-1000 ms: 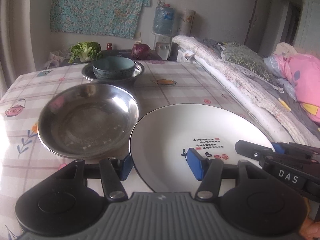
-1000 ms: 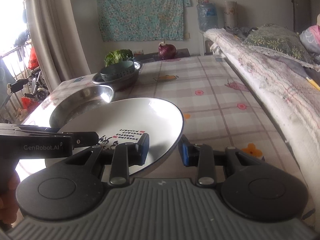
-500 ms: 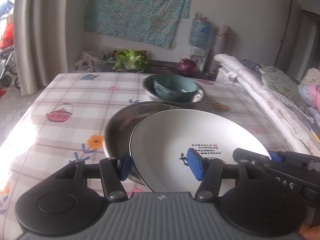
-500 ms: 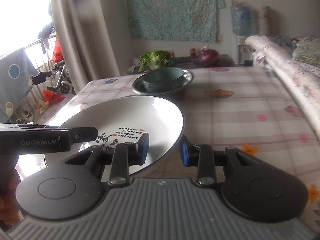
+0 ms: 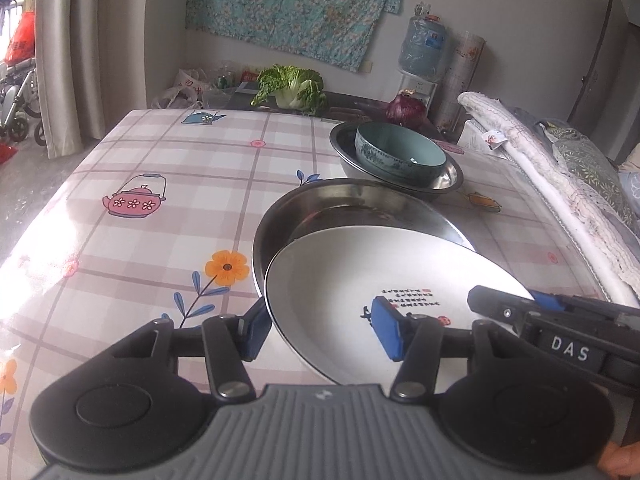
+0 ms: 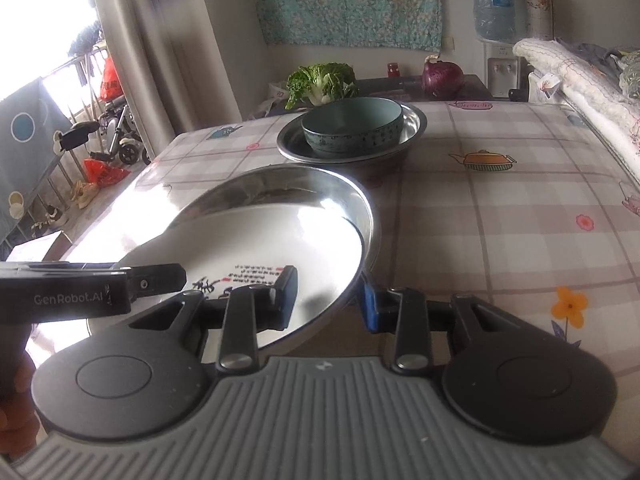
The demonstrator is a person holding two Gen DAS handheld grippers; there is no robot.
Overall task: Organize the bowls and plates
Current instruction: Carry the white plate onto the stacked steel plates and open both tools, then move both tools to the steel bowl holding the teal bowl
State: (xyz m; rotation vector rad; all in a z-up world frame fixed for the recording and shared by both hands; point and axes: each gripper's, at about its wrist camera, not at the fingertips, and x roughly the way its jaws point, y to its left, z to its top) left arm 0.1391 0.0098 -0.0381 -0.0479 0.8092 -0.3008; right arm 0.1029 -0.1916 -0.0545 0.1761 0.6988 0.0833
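I have the white plate point(image 5: 360, 276) pinched from both sides. My left gripper point(image 5: 322, 330) grips its near-left rim, one blue pad point(image 5: 386, 330) lying on the plate's face by the printed characters, the other under the rim. My right gripper point(image 6: 326, 300) clamps the near-right rim point(image 6: 348, 280) the same way, with a narrow gap filled by the plate's edge.

The plate sits tilted over the large steel basin point(image 5: 360, 200), its far edge inside the basin's mouth; I cannot tell whether it touches the basin's floor. The basin rests on the checked tablecloth point(image 5: 180, 184).

Farther back, just beyond the basin, a teal ceramic bowl point(image 5: 400, 156) sits inside a second steel bowl point(image 5: 448, 178). Past the table's far edge I see a green cabbage point(image 5: 290, 88) to the left and a red onion point(image 5: 406, 110) to the right. Folded bedding point(image 5: 560, 184) runs along the right side.
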